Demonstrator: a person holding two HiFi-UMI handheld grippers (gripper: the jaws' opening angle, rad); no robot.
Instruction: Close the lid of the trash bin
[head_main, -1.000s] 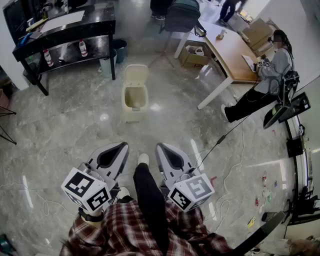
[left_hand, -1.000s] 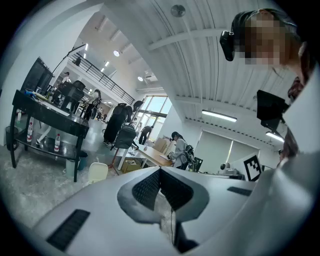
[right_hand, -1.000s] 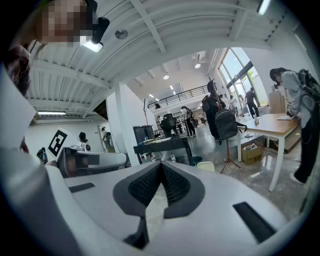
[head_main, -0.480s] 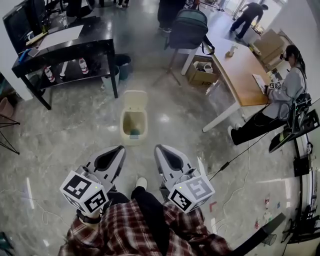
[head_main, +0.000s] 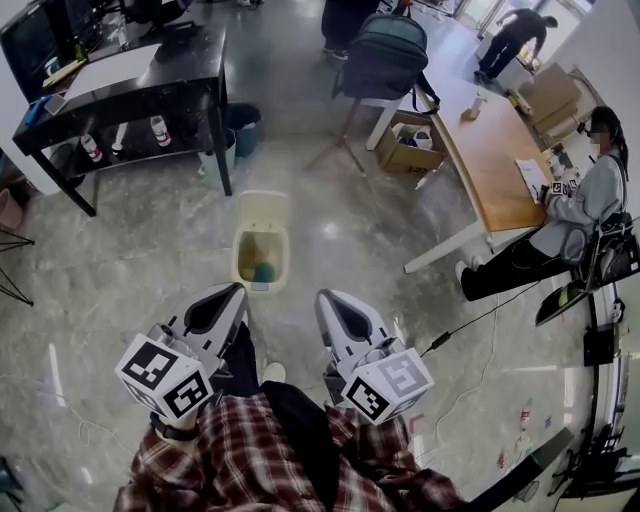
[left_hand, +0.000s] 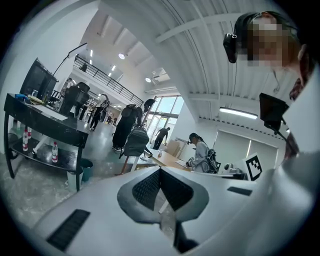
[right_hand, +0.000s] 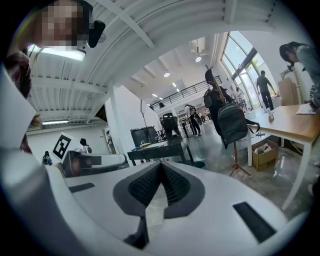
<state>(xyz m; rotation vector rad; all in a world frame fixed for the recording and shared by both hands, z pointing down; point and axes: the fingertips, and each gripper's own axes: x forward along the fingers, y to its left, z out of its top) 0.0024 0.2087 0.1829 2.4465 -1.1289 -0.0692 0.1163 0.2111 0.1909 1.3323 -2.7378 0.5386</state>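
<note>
A cream trash bin stands on the grey floor ahead of me, its lid swung up and back so the inside shows, with something teal at the bottom. My left gripper is held just short of the bin's near left corner, jaws shut and empty. My right gripper hangs to the right of the bin, also shut with nothing in it. Both gripper views look up and over the room: the left gripper and the right gripper show closed tips, and the bin is out of sight there.
A black desk with bottles on its shelf stands at the far left, a small bin beside it. A chair with a backpack, a cardboard box and a wooden table with a seated person fill the right. A cable crosses the floor.
I have walked toward the bin: it has come nearer and lower in the head view, now just beyond the gripper tips. Both grippers stay shut.
</note>
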